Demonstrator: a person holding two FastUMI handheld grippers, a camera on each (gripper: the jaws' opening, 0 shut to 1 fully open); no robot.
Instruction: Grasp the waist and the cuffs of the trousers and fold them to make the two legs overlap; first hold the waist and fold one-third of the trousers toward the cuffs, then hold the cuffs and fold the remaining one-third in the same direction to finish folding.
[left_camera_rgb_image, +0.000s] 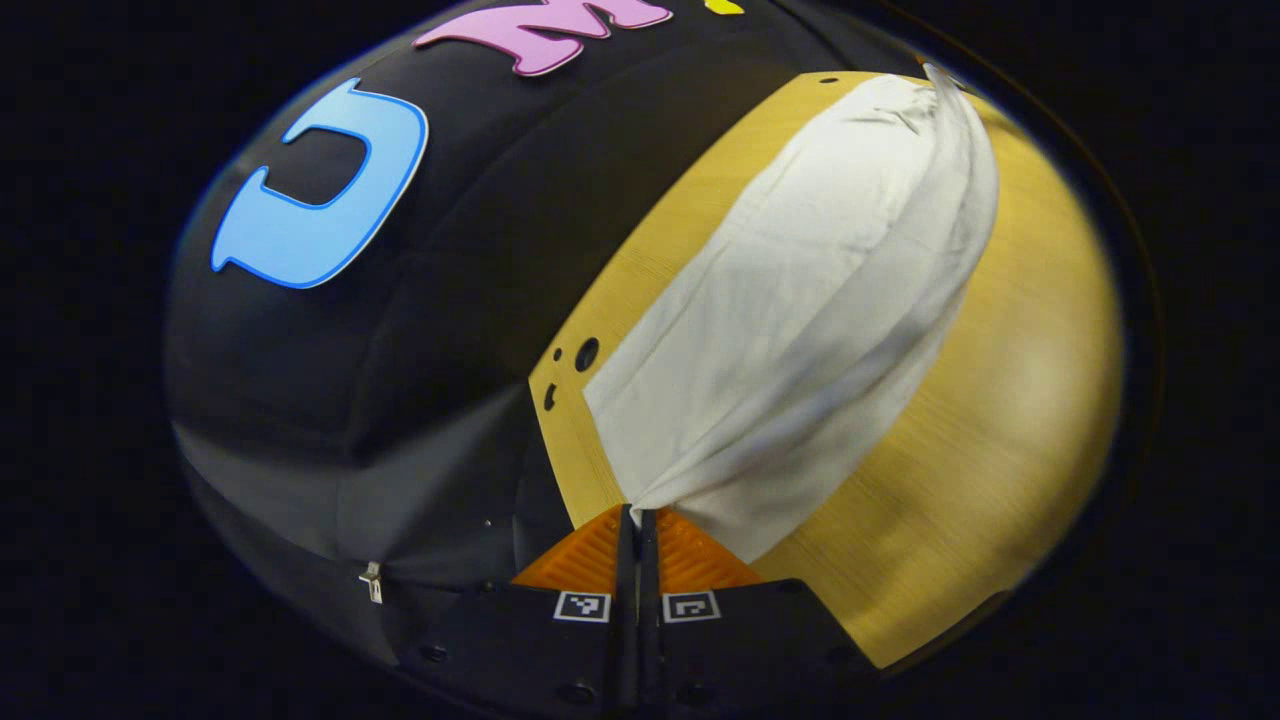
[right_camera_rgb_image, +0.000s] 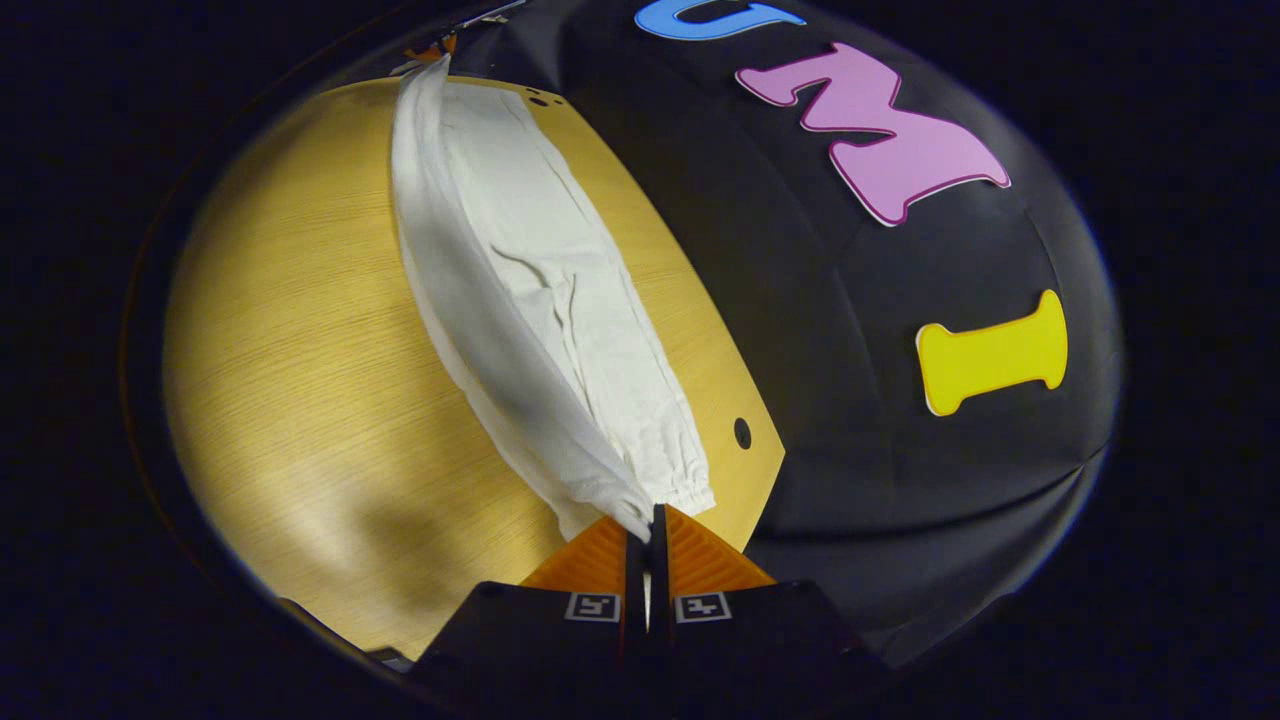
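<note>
Mid first step, by the look of it: left hand-held gripper (left_camera_rgb_image: 637, 520) clenched on one end of the white trousers (left_camera_rgb_image: 800, 300), right hand-held gripper (right_camera_rgb_image: 648, 520) clenched on the other (gathered cuff at 1 o'clock), cloth stretched along the desk (right_camera_rgb_image: 300, 380). Next: carrying the lifted leg over to overlap its twin.

Bare table (right_camera_rgb_image: 330, 400) lies open beside the trousers (right_camera_rgb_image: 540, 330); the booth wall (right_camera_rgb_image: 880, 450) closes the far edge.
</note>
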